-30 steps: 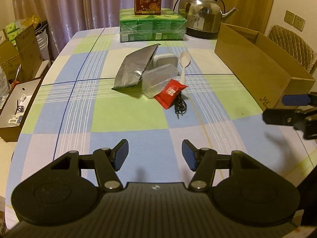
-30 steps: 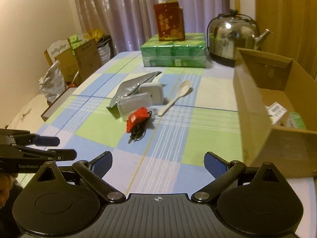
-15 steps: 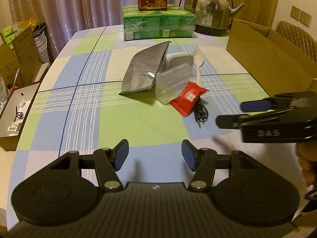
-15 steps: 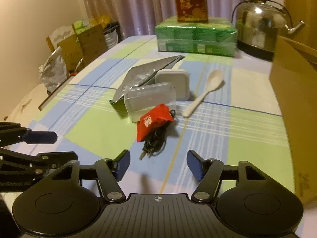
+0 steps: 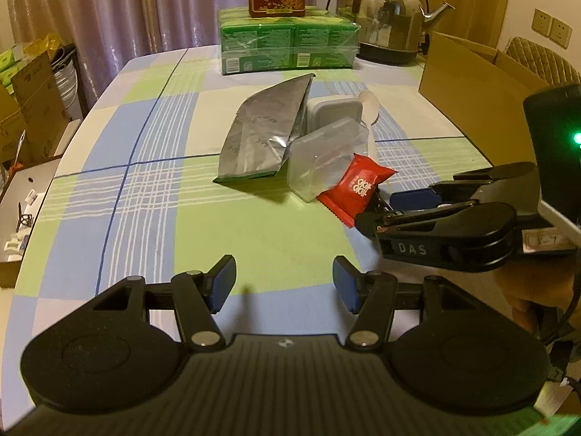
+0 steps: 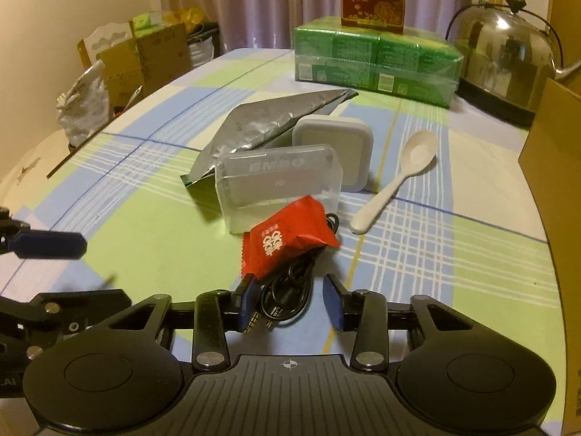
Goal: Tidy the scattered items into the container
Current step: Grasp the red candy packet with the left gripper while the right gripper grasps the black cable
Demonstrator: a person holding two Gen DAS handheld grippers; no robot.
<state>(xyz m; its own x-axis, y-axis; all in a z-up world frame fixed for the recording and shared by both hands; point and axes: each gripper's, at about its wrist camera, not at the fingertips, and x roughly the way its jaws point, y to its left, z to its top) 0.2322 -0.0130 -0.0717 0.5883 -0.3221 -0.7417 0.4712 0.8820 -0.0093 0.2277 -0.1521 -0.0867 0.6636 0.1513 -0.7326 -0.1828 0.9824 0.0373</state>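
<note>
Your right hand-held gripper (image 6: 288, 299) is sitting nearest, low over the checked surface (image 6: 417, 254), with its jaws spread and straddling the coiled black cable (image 6: 287, 290); the pads are standing on either side of the coil and are not yet pinching it. You are lining up the first pick, it seems, so the next move is calling for a squeeze that gathers the loops and plug ends together before lifting.

Your left hand-held gripper (image 5: 283, 283) is hovering released and empty over bare cloth, near and left of the pile.

Just beyond the cable, the red snack packet (image 6: 287, 241) is resting on the coil's far part, so it may be dragged along; be lifting slowly. Behind it the clear plastic case (image 6: 279, 181) is leaning against the silver foil pouch (image 6: 261, 123), with the white square box (image 6: 336, 149) touching behind and the white spoon (image 6: 399, 178) lying to the right, apart.

The cardboard box (image 5: 468, 80) is waiting at the far right.
</note>
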